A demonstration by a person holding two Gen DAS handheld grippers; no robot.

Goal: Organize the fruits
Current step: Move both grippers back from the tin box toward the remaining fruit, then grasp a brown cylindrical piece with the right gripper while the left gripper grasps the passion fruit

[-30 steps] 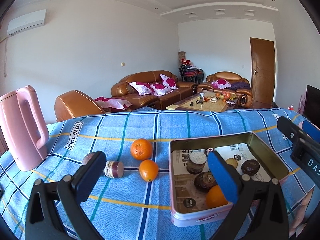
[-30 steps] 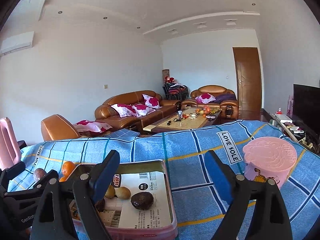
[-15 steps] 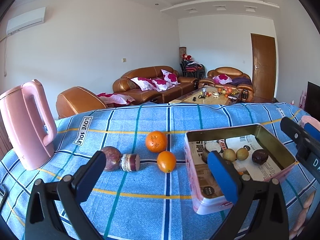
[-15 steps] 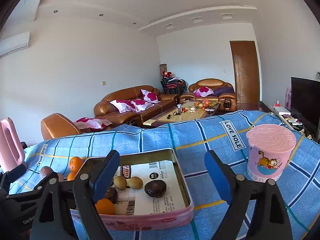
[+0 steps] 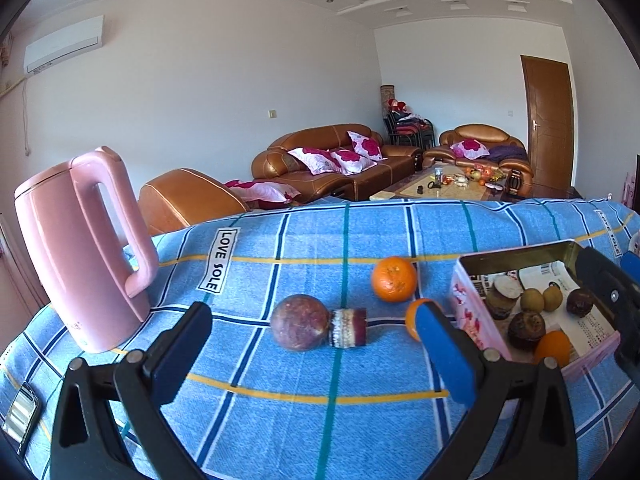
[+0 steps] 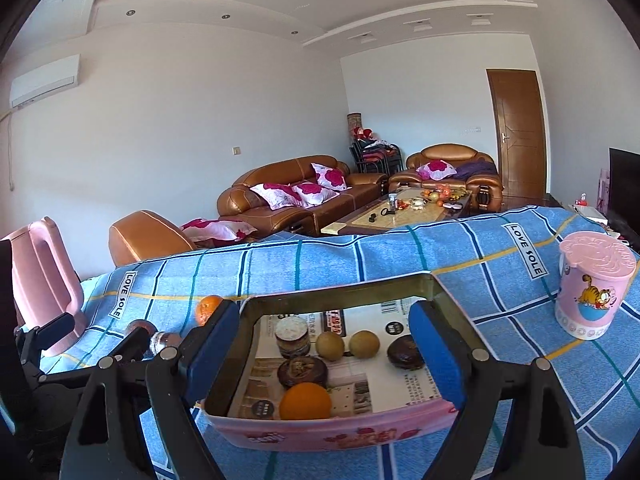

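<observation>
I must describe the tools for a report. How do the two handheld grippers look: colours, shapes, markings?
Both look alike. The left gripper has a black plastic frame: two angled arms with triangular cut-outs and silver rivets. Its jaws carry flat rectangular blue pads. The right gripper has the same black frame, rivets and blue pads. No cables, sleeves or readable markings show here.

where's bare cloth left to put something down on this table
Free: the blue cloth between the tin and the pink cup, and the near strip in front of the passion fruit. Crowded: between the kettle and tin, where the oranges lie, and inside the tin.
</observation>
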